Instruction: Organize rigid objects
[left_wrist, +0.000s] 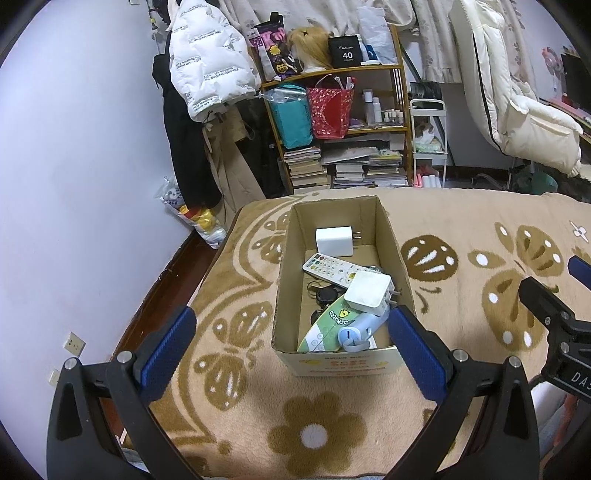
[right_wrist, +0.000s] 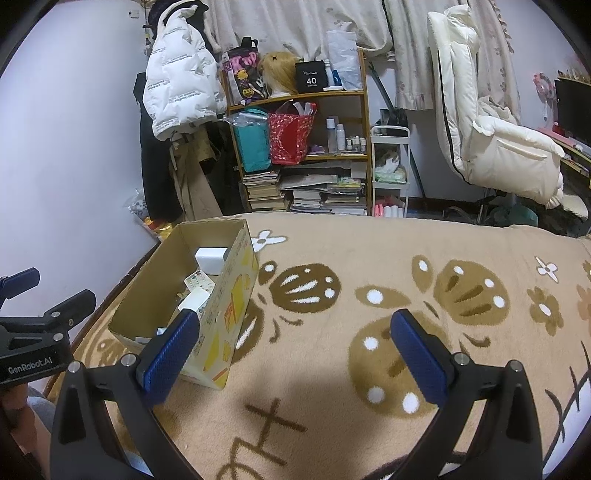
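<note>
An open cardboard box (left_wrist: 397, 254) stands on the beige patterned blanket (left_wrist: 443, 229). Inside lie a white charger (left_wrist: 334, 240), a white remote control (left_wrist: 328, 271), a white adapter (left_wrist: 369, 291), a green-and-white packet (left_wrist: 327, 326), a pale blue device (left_wrist: 360, 332) and black round items (left_wrist: 327, 295). My left gripper (left_wrist: 291, 328) hangs open just in front of the box, with nothing between its fingers. In the right wrist view the box (right_wrist: 236, 295) is at the left, and my right gripper (right_wrist: 295, 332) stands open over bare blanket (right_wrist: 332, 258) beside it.
Behind the bed stand a wooden shelf (left_wrist: 400, 96) packed with bags, bottles and books, hanging coats (left_wrist: 207, 62) and a white cart (left_wrist: 428, 147). The bed's left edge drops to a dark floor (left_wrist: 162, 288) along the wall. The other gripper's body (left_wrist: 554, 321) sits at the right.
</note>
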